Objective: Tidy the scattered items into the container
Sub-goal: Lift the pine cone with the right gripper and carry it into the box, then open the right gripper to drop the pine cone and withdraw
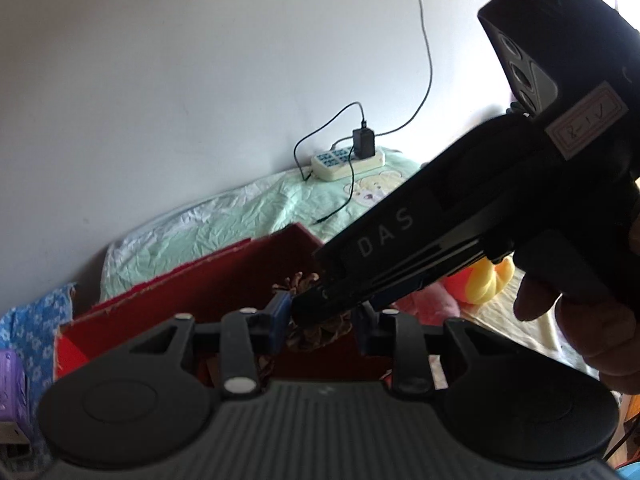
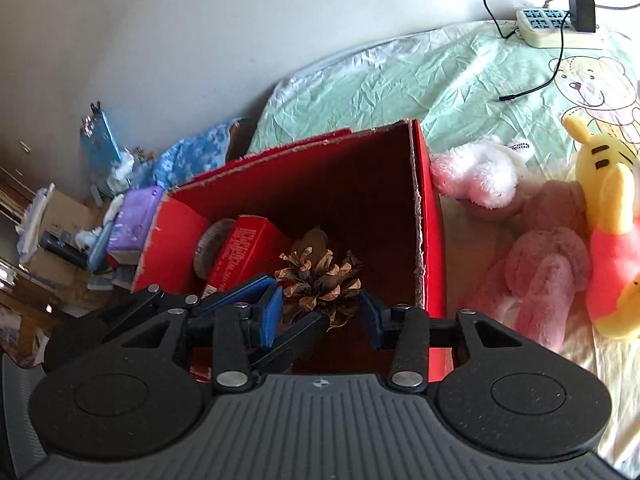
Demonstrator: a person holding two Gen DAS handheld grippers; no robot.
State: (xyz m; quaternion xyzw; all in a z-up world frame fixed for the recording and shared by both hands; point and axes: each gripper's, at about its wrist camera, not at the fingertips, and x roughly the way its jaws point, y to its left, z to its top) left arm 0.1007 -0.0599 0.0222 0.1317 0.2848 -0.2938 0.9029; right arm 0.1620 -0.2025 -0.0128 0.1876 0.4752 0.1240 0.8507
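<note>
A brown pine cone (image 2: 320,286) hangs over the open red cardboard box (image 2: 432,232). Both grippers meet at it. My right gripper (image 2: 322,312) has its blue pads on either side of the cone, touching it. My left gripper (image 1: 320,320) also has its blue pads either side of the cone (image 1: 320,332), with the right gripper's body (image 1: 460,216) crossing in front. The left gripper's finger (image 2: 256,292) shows at the cone's left in the right wrist view. Inside the box lie a small red carton (image 2: 244,256) and a grey round item (image 2: 212,244).
Beside the box on the green sheet lie a white plush (image 2: 480,176), a pink plush (image 2: 540,264) and a yellow bear plush (image 2: 612,232). A power strip with charger (image 2: 560,28) lies at the back. Purple pack (image 2: 132,224) and clutter left of the box.
</note>
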